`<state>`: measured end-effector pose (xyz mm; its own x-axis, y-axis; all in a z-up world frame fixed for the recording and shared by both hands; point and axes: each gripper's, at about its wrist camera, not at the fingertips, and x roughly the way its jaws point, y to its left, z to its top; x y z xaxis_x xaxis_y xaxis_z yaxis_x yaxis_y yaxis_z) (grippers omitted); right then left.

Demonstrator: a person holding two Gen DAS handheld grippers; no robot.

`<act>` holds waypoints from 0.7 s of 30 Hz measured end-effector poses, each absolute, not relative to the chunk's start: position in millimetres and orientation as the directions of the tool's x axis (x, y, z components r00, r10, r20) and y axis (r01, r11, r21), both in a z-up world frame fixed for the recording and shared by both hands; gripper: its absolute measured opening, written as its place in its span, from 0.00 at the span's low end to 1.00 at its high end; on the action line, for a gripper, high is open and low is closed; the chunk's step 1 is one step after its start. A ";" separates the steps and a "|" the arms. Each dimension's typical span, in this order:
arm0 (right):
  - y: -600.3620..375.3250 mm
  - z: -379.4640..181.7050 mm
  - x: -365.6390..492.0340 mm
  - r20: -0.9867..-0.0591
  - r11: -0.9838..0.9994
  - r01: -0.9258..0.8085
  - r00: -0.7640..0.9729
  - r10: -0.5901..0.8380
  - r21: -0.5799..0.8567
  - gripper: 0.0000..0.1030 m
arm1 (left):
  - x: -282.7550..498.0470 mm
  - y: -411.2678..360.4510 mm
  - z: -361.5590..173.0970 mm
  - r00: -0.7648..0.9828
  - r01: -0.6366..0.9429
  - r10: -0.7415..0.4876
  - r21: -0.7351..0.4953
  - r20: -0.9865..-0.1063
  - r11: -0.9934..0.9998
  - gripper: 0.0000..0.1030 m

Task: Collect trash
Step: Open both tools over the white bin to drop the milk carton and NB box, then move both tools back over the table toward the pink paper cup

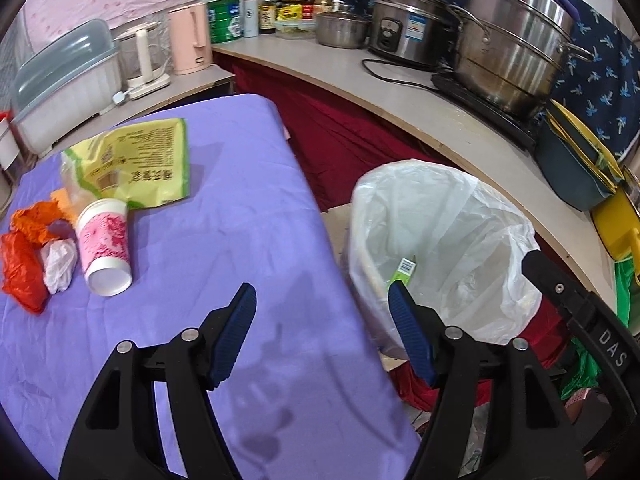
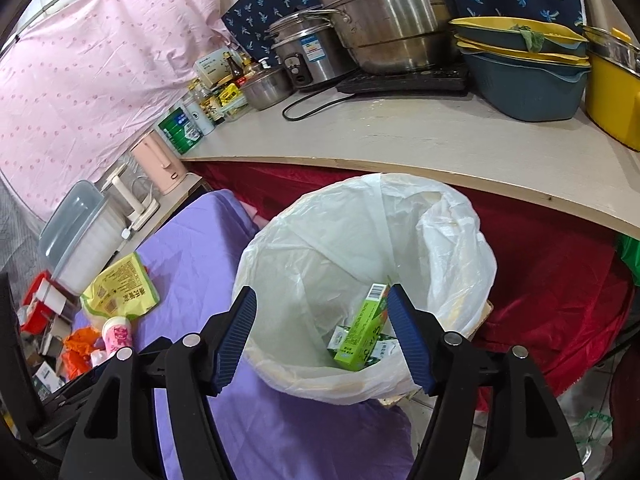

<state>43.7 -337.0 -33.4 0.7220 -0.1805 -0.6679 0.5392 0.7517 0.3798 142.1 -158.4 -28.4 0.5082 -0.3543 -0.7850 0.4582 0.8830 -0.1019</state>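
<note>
A trash bin lined with a white bag (image 1: 440,216) (image 2: 360,220) stands beside the purple-covered table (image 1: 240,220). A green carton (image 2: 362,330) lies inside it, also glimpsed in the left wrist view (image 1: 405,271). On the table lie a yellow-green snack bag (image 1: 136,164) (image 2: 120,292), a pink paper cup (image 1: 105,246) (image 2: 117,332) on its side, an orange plastic bag (image 1: 20,256) and a white crumpled wrapper (image 1: 60,264). My left gripper (image 1: 322,304) is open and empty over the table edge. My right gripper (image 2: 320,308) is open and empty above the bin.
A curved counter (image 1: 440,112) behind the bin holds a steel steamer pot (image 1: 516,44), a rice cooker (image 1: 412,28), bottles and stacked basins (image 2: 524,64). A pink kettle (image 1: 190,38) and a dish box (image 1: 64,80) stand at the back left. Red cloth (image 2: 552,272) hangs under the counter.
</note>
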 end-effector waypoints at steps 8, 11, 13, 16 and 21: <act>-299.2 -25.3 60.5 -0.661 0.797 0.476 0.738 -0.133 0.372 0.64 | 151.6 -108.3 -25.9 0.543 0.377 -0.309 -0.102 -0.781 0.921 0.63; -282.4 -24.6 68.4 -0.662 0.810 0.450 0.742 -0.105 0.376 0.64 | 154.6 -88.9 -25.5 0.552 0.348 -0.292 -0.103 -0.781 0.932 0.63; -267.9 -24.2 75.4 -0.666 0.824 0.428 0.741 -0.085 0.371 0.64 | 157.1 -74.3 -26.0 0.558 0.325 -0.278 -0.102 -0.782 0.940 0.63; -247.7 -25.5 83.5 -0.670 0.841 0.396 0.741 -0.055 0.369 0.64 | 160.4 -53.3 -28.1 0.567 0.293 -0.257 -0.100 -0.782 0.951 0.63; -215.3 -30.4 97.2 -0.683 0.864 0.351 0.731 -0.011 0.362 0.64 | 165.5 -16.0 -34.0 0.571 0.237 -0.230 -0.109 -0.788 0.965 0.63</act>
